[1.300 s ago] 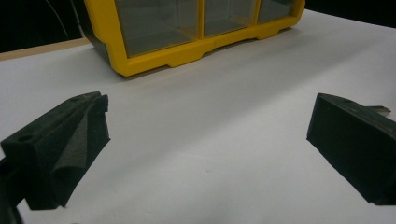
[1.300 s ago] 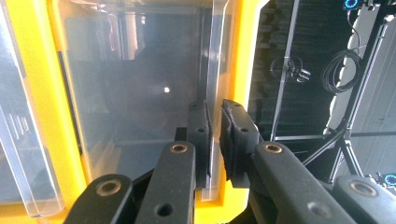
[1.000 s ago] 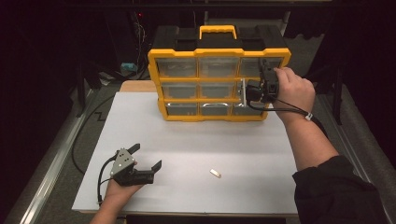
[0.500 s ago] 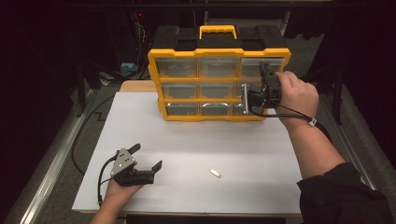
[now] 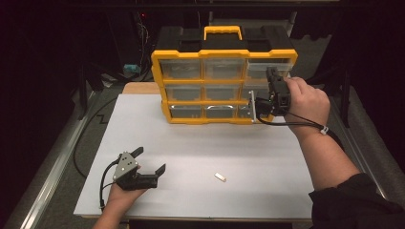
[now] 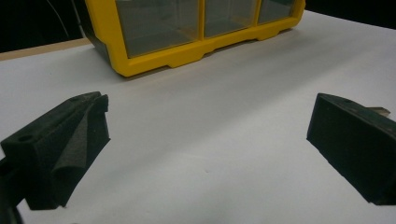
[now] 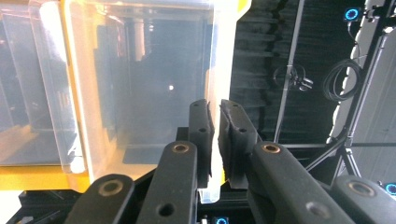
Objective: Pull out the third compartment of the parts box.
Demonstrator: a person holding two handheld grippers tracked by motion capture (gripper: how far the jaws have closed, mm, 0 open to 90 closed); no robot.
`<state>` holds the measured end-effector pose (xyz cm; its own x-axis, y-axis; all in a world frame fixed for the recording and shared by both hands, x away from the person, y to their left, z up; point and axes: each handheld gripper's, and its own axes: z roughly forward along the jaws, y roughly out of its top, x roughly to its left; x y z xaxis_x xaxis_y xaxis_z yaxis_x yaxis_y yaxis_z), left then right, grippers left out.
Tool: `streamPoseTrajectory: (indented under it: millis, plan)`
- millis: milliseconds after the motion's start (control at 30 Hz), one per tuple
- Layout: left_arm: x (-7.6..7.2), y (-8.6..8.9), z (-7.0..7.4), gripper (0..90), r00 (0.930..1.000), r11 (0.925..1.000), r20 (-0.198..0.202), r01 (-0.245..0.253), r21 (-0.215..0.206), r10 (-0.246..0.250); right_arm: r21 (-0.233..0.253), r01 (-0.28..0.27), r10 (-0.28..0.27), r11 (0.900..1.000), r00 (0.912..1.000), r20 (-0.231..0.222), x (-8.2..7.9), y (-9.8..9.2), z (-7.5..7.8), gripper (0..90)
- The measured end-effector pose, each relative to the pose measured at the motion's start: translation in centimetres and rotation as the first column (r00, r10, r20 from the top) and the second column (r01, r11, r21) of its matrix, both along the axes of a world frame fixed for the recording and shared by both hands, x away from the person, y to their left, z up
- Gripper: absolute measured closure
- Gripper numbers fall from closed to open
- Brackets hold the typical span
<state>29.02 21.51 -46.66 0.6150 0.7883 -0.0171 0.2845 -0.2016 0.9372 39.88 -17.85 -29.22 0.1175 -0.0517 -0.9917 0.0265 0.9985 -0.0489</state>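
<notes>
Clear plastic drawer [image 7: 140,93] at the organizer's [image 5: 224,86] top right sits partly out; right gripper [image 7: 215,140] pinches its front wall to pull. Left gripper [image 5: 143,164] rests on the table [image 5: 239,152], jaws wide, holding nothing.

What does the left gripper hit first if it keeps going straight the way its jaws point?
Probably the yellow organizer. The left gripper, jaws open, looks across bare white table toward the organizer's lower corner, with nothing between them in the left gripper view. The exact heading is hard to judge; it may skim past that corner.
</notes>
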Motion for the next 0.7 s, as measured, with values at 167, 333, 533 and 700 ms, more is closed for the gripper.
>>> streamPoseTrajectory:
  millis: [167, 333, 533, 700]
  plan:
    - [0.0, 0.1, 0.0, 0.2, 1.0000, 1.0000, 0.001, -0.002, 0.001, 0.002, 0.004, 0.003, -0.003, 1.000, 0.9997, -0.022, -0.1, 0.0, 0.2, 77.2]
    - [0.0, 0.0, -0.1, 0.2, 1.0000, 1.0000, -0.002, 0.000, 0.002, 0.000, 0.002, 0.001, -0.001, 1.000, 0.9989, -0.046, -0.3, -0.2, 0.5, 66.9]
    - [0.1, 0.0, 0.0, 0.2, 1.0000, 1.0000, -0.001, -0.002, 0.002, 0.002, 0.035, -0.006, 0.008, 0.999, 0.9985, -0.053, -0.4, -0.2, 1.3, 47.7]
    - [0.1, 0.0, -0.1, 0.2, 1.0000, 1.0000, -0.004, 0.002, 0.002, -0.002, 0.065, 0.006, -0.001, 0.998, 0.9971, -0.076, 0.2, 0.1, 2.1, 35.2]
